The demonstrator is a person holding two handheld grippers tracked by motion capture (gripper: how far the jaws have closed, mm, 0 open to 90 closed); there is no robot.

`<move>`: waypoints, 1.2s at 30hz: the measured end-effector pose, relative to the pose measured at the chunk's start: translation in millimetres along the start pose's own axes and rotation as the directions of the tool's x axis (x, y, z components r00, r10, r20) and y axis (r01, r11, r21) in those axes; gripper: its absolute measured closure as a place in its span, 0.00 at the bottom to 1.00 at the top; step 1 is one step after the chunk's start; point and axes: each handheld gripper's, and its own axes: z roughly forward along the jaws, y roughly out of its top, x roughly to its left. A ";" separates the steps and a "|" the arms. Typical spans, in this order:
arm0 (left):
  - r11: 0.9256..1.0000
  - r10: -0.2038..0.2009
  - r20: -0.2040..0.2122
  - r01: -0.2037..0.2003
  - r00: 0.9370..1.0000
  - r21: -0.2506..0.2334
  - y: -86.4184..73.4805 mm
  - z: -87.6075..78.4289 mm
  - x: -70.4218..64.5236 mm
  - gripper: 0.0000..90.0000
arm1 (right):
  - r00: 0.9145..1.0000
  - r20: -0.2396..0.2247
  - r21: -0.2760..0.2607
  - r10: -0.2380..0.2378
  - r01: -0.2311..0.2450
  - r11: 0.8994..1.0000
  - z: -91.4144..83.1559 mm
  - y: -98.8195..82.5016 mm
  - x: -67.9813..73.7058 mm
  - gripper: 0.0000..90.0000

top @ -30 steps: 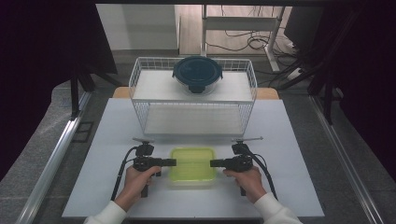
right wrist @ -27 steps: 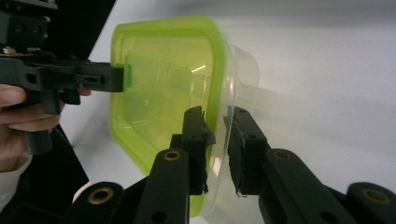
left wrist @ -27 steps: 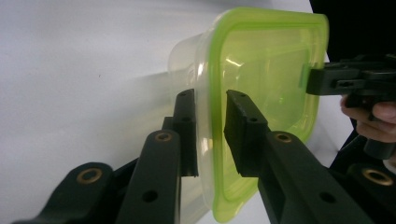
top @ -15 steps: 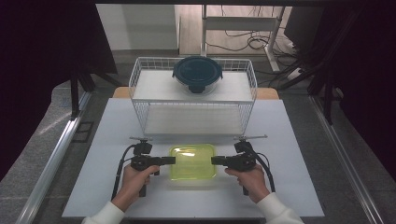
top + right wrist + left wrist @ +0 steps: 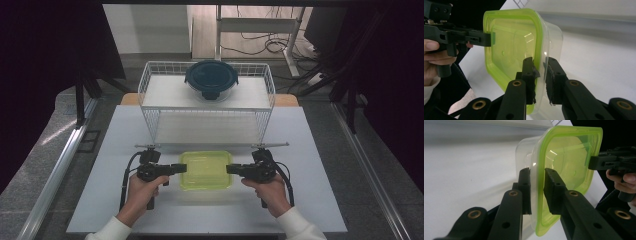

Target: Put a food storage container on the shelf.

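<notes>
High view, left hand-held gripper point(image 5: 183, 168) and right hand-held gripper point(image 5: 230, 169) clamped on green-lidded container point(image 5: 206, 170)

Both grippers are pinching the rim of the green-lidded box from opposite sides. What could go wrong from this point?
1. Each gripper, left and right, clamps a thin strip of the box at its lid edge; the box could slip or tip if the hands drift apart.
2. The pull may pop the lid off, dropping the clear tub.
3. The wire basket stands just behind; carried forward, the box could catch its rim.
</notes>
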 end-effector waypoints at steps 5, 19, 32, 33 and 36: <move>1.000 0.016 0.004 -0.016 1.000 -0.012 2.5 -4.6 -3.9 0.85 | 1.000 0.007 -0.016 -0.015 0.015 1.000 -3.5 2.4 4.3 0.86; 0.997 0.063 0.013 -0.063 0.998 -0.044 20.9 -20.4 -15.9 0.85 | 0.998 0.002 -0.065 -0.070 0.070 0.995 -17.8 18.7 16.3 0.86; 0.990 0.106 0.008 -0.105 0.994 -0.096 46.2 -37.5 -34.4 0.85 | 0.992 0.019 -0.112 -0.123 0.125 0.986 -34.4 45.1 30.8 0.87; 0.989 0.109 0.008 -0.108 0.994 -0.099 47.6 -38.7 -35.9 0.85 | 0.992 0.022 -0.113 -0.128 0.130 0.985 -35.9 46.8 31.8 0.87; 0.987 0.118 0.009 -0.116 0.993 -0.110 51.7 -41.7 -39.2 0.85 | 0.990 0.022 -0.125 -0.138 0.139 0.982 -39.9 51.3 34.7 0.87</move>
